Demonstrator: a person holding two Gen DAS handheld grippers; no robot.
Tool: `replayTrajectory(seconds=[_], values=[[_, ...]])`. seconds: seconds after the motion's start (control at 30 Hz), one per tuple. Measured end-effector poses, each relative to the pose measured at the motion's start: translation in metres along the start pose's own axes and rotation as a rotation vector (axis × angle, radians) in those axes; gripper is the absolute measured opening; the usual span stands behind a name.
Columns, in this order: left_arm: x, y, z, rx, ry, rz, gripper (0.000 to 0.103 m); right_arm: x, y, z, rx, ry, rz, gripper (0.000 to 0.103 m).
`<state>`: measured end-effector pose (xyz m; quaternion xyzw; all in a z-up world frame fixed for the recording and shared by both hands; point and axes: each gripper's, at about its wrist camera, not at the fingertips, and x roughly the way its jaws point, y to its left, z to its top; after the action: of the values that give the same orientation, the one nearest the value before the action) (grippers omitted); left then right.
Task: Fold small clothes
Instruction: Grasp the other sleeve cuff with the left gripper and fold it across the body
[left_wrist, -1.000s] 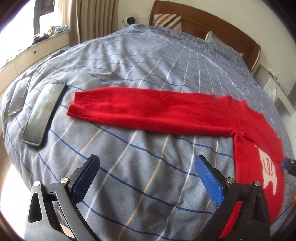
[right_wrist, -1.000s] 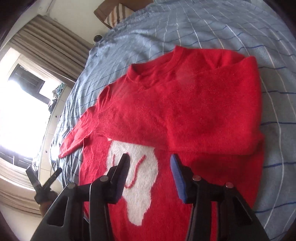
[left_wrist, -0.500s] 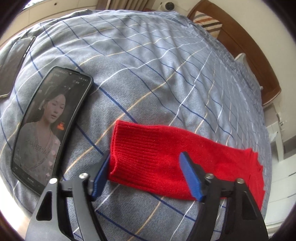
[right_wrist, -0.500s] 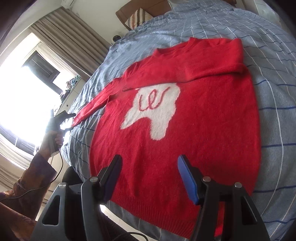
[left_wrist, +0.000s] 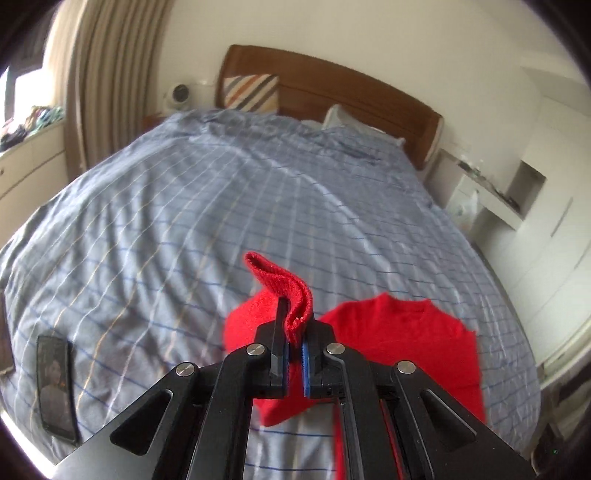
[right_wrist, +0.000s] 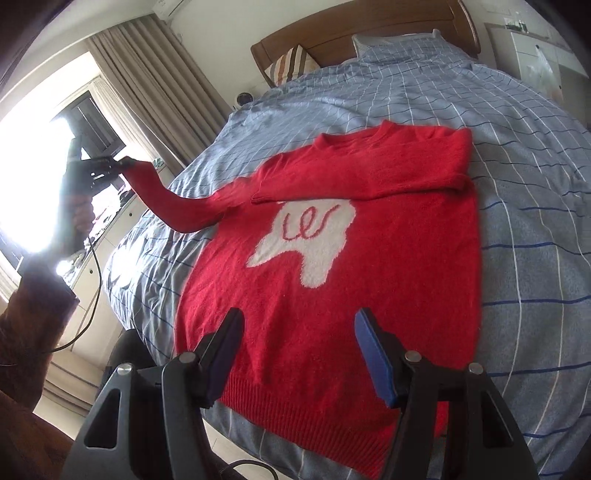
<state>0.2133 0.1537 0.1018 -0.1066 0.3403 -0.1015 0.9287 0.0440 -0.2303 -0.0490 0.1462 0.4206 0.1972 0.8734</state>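
Gripping the cuff of the red sweater (right_wrist: 369, 258), my left gripper (left_wrist: 294, 347) has its jaws clamped tight on the ribbed fabric, and the sleeve (right_wrist: 177, 206) hangs lifted off the bed (left_wrist: 184, 206). I note my right gripper (right_wrist: 299, 354) with jaws apart and nothing between them, poised above the hem. The sweater body lies flat on the checked bedspread, its other sleeve folded across the chest. A phone (left_wrist: 55, 384) lies at the bed's left edge.

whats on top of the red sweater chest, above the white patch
One sleeve of the red knit sweater lies folded across the chest, just above the white patch. The chest beneath that sleeve is covered.
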Motion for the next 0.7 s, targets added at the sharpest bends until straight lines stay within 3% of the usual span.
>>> replayTrajectory(seconds=[0.17, 0.37, 0.4, 0.43, 0.47, 0.5, 0.6, 0.7], values=[[0.032, -0.128, 0.005, 0.188, 0.041, -0.186, 0.003, -0.021, -0.025, -0.011, 0.062, -0.042, -0.027, 0.062], [0.107, -0.223, -0.048, 0.292, 0.203, -0.286, 0.007, -0.048, -0.055, -0.029, 0.113, -0.082, -0.097, 0.062], [0.119, -0.233, -0.062, 0.3, 0.231, -0.289, 0.026, -0.052, -0.061, -0.033, 0.129, -0.089, -0.103, 0.062], [0.13, -0.239, -0.075, 0.302, 0.264, -0.293, 0.059, -0.054, -0.066, -0.036, 0.146, -0.095, -0.11, 0.062], [0.136, -0.244, -0.088, 0.298, 0.292, -0.288, 0.071, -0.056, -0.072, -0.039, 0.16, -0.099, -0.118, 0.062], [0.137, -0.244, -0.1, 0.289, 0.305, -0.28, 0.078, -0.057, -0.077, -0.041, 0.171, -0.101, -0.128, 0.062], [0.127, -0.225, -0.115, 0.296, 0.31, -0.277, 0.078, -0.062, -0.087, -0.044, 0.195, -0.108, -0.148, 0.062], [0.117, -0.175, -0.111, 0.268, 0.257, -0.165, 0.088, -0.064, -0.092, -0.038, 0.195, -0.099, -0.173, 0.062]])
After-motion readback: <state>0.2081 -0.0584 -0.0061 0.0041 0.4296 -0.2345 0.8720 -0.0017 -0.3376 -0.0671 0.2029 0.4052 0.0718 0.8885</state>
